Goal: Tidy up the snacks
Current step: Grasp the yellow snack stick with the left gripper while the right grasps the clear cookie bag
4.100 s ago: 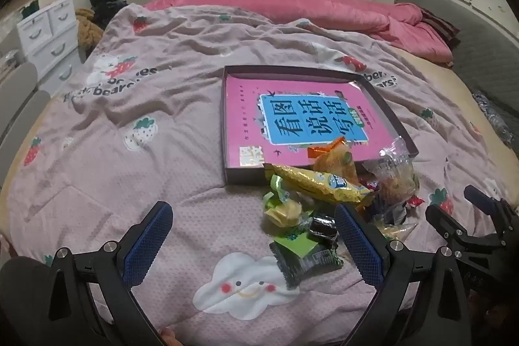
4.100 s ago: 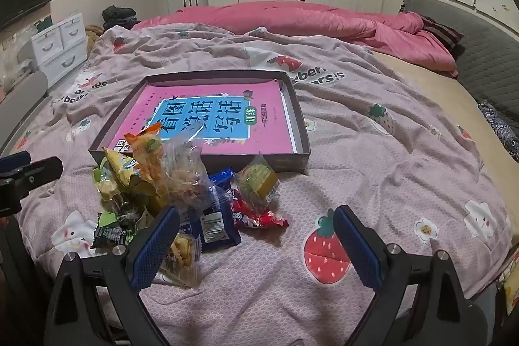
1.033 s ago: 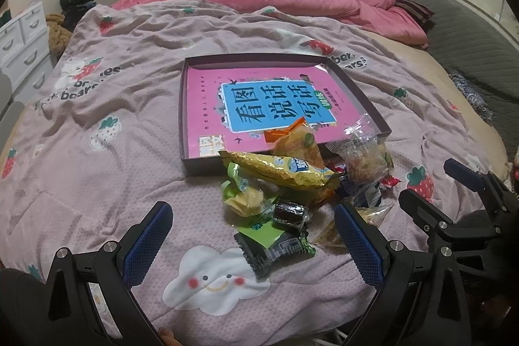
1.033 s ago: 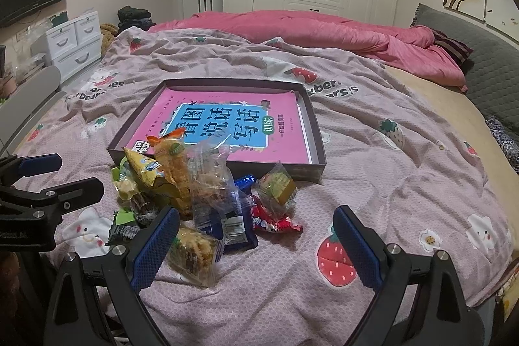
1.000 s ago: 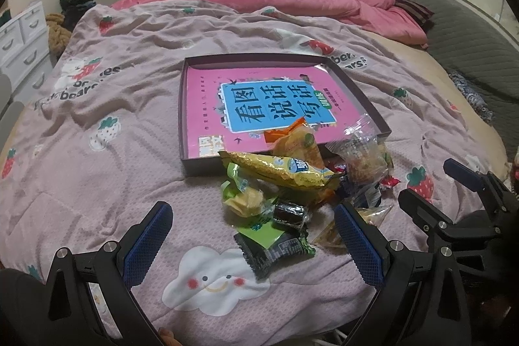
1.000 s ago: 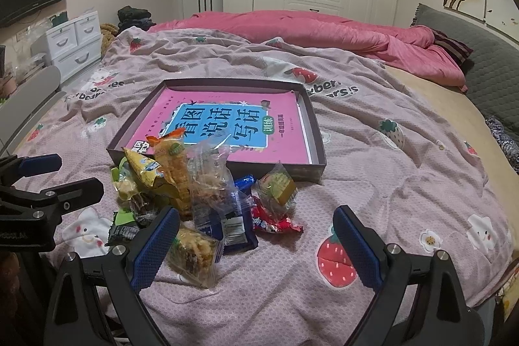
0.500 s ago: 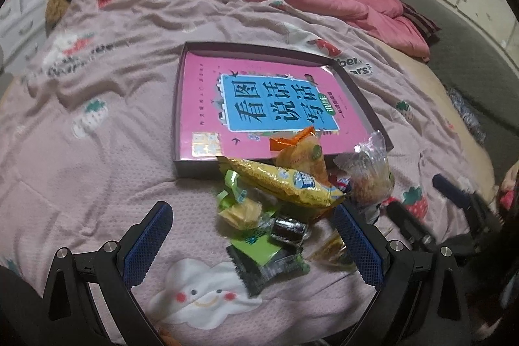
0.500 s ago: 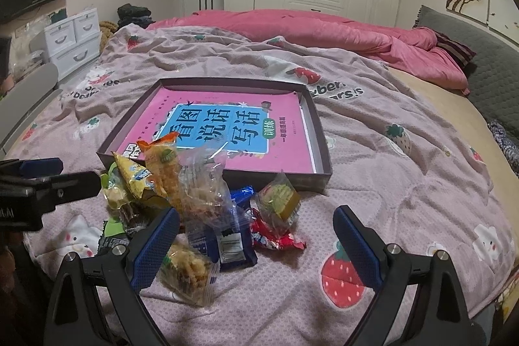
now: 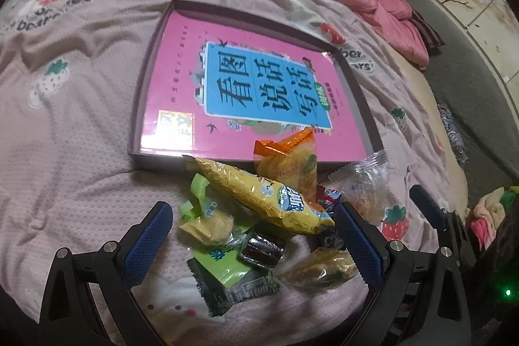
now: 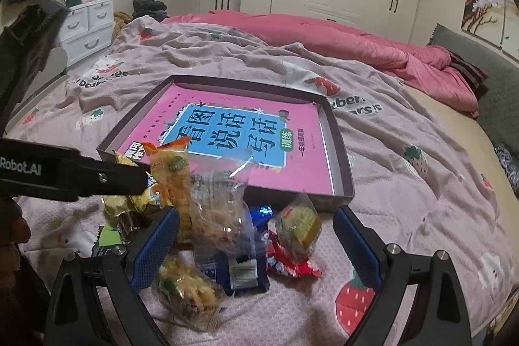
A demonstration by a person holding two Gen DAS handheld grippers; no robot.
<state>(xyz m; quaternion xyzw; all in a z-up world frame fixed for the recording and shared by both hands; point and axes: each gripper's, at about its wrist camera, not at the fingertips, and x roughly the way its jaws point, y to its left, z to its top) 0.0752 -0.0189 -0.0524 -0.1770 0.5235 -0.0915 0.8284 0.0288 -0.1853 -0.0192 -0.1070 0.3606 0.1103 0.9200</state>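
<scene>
shallow box (image 9: 147, 60) holds a pink book (image 9: 259, 93); both tongs (image 9: 251, 237) (image 10: 256, 235) gape empty.

— What can't you make out?
— The box (image 9: 139, 132) near wall is hidden behind the snack pile (image 9: 259, 216). The lowest packets are buried.
— Anything else?
— The left gripper (image 10: 65, 174) covers the yellow packet (image 10: 142, 196); small print is unreadable.
</scene>
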